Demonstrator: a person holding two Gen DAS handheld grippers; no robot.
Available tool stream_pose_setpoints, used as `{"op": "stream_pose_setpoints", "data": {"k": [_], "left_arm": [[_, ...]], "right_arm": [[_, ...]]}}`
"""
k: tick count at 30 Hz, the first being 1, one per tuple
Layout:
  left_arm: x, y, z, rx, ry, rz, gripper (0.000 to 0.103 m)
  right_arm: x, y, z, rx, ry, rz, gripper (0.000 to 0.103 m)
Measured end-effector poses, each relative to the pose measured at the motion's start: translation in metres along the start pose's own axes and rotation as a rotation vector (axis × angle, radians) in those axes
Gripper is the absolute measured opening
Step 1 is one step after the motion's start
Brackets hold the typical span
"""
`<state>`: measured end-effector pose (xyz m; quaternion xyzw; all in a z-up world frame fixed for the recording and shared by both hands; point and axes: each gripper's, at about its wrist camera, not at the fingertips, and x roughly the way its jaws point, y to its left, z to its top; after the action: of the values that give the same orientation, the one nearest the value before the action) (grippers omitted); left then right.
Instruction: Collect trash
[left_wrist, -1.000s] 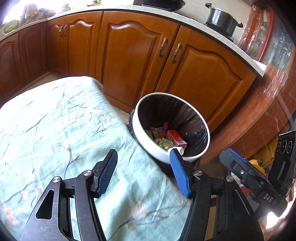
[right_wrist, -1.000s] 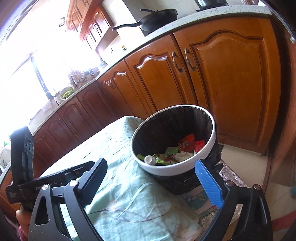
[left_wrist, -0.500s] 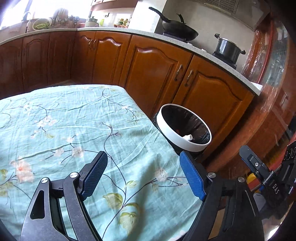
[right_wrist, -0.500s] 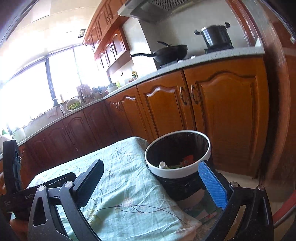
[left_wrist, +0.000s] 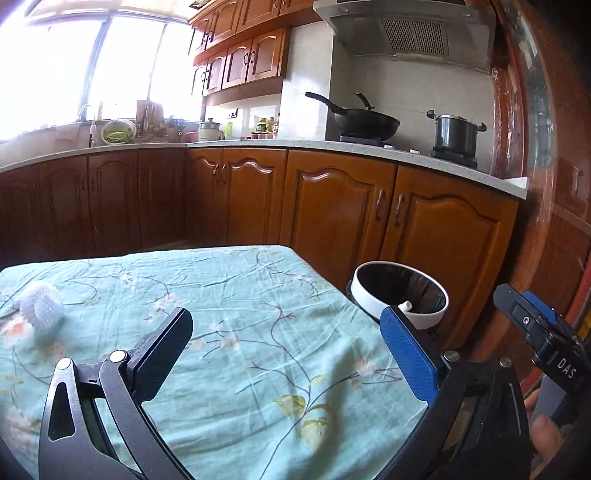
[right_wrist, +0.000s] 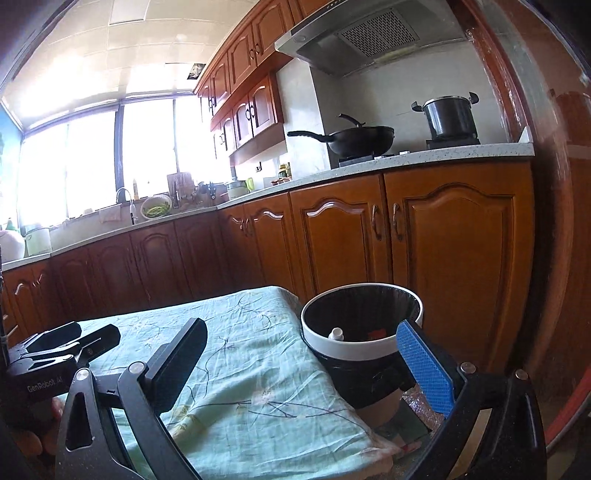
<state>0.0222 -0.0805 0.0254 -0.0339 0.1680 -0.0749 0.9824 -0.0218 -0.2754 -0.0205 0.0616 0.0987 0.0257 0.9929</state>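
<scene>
- Your left tool (left_wrist: 284, 354) holds nothing: its jaws are opening wide over the flowered cloth of the table (left_wrist: 236, 306), with only fabric between them
- Your right tool (right_wrist: 303, 362) is spread and empty too, hanging at the near right edge of the table, just short of the bin
- The step in hand looks like the turn between a drop and the next pickup; neither tool carries trash
- The white foam fruit net (left_wrist: 41, 304) lies on the cloth at the far left of the left wrist view, well apart from both tools; it is the only loose trash you can see
- The trash bin (right_wrist: 360, 345), white-rimmed with a black liner, stands beside the table's right corner and already holds wrappers and a small bottle
- Next, swing your left tool leftward to the net, straddle it with the jaws and close gently, since it will squash
</scene>
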Motion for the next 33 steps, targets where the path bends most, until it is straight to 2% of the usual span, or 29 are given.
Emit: {"op": "stream_pose_setpoints", "data": {"k": [5,19,33], "left_arm": [[-0.007,0.005,-0.012,0.019,0.002,0.051,0.103],[-0.024,0.007,-0.016,0.043,-0.027,0.131,0.103],[-0.024,0.009,-0.017,0.044,-0.015,0.152,0.103]], "right_arm": [[-0.002,0.003,0.0,-0.004,0.001,0.008,0.103],[0.002,0.004,-0.002,0.007,0.033,0.005,0.103],[0.002,0.004,-0.002,0.008,0.037,0.007,0.103]]}}
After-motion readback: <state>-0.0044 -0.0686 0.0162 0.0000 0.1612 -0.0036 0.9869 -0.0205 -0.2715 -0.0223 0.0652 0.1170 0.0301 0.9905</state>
